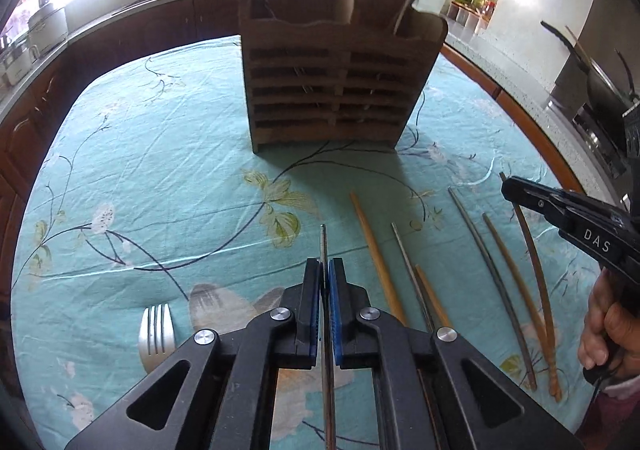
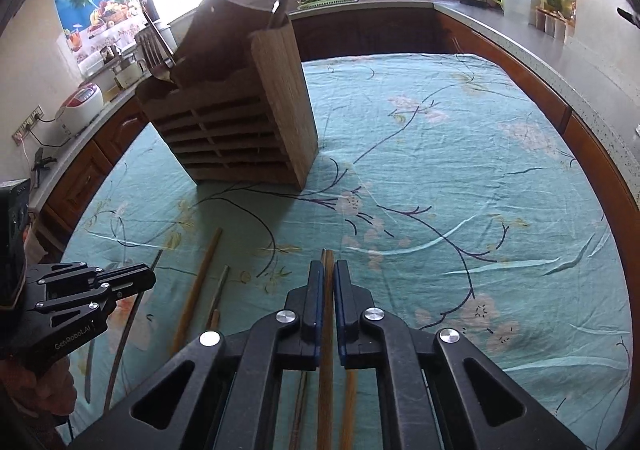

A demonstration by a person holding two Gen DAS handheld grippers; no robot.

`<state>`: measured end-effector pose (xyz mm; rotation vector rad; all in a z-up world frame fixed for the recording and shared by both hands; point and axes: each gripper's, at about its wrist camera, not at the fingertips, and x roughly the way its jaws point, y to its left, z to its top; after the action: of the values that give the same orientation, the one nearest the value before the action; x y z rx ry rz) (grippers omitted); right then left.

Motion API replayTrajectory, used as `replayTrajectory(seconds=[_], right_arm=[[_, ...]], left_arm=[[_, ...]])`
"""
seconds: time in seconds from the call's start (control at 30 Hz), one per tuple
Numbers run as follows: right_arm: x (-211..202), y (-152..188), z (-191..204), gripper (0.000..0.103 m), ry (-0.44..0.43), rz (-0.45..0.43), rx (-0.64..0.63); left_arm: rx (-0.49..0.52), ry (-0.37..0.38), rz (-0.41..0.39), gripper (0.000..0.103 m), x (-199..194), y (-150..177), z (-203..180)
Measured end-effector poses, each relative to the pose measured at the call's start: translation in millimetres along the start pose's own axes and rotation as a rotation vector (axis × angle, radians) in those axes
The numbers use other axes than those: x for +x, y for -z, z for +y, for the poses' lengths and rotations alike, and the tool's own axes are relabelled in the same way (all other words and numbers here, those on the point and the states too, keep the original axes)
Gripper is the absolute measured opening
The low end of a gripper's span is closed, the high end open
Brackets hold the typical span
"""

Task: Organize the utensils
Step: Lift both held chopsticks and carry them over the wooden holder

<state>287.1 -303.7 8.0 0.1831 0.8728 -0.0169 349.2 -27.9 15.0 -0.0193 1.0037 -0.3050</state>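
Two grippers each pinch one chopstick: the left gripper (image 1: 324, 270) is clamped on a thin grey metal chopstick (image 1: 323, 246) at lower centre, the right gripper (image 2: 329, 274) on a brown wooden chopstick (image 2: 328, 262). Both sticks look stiff, light and probably slippery, best held near mid-length. Each long axis runs up the frame toward the slatted wooden utensil holder (image 1: 336, 97) at upper centre.
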Motion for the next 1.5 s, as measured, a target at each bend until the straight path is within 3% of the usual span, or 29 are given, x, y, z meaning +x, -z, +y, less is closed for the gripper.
replayTrajectory(seconds=[0.43,0.7,1.03,1.5], right_arm=[[-120.1,6.2,29.5,0.005,-0.052,-0.246,-0.036],[-178.3,4.0,46.5,0.005,-0.059,-0.380,-0.074],[-183.3,-23.6,56.4,0.005,-0.075,-0.440,-0.085],[-170.4,-100.1,52.2,0.005,-0.099,-0.537,-0.036]], left_arm=[[-0.090,0.058,-0.207,0.003,-135.8,37.8,31.6],[-0.106,0.076,-0.300,0.003,-196.8,61.5,38.0],[-0.099,0.075,-0.384,0.003,-223.4,54.1,44.1],[-0.086,0.075,-0.548,0.003,-232.1,-19.3,52.3]])
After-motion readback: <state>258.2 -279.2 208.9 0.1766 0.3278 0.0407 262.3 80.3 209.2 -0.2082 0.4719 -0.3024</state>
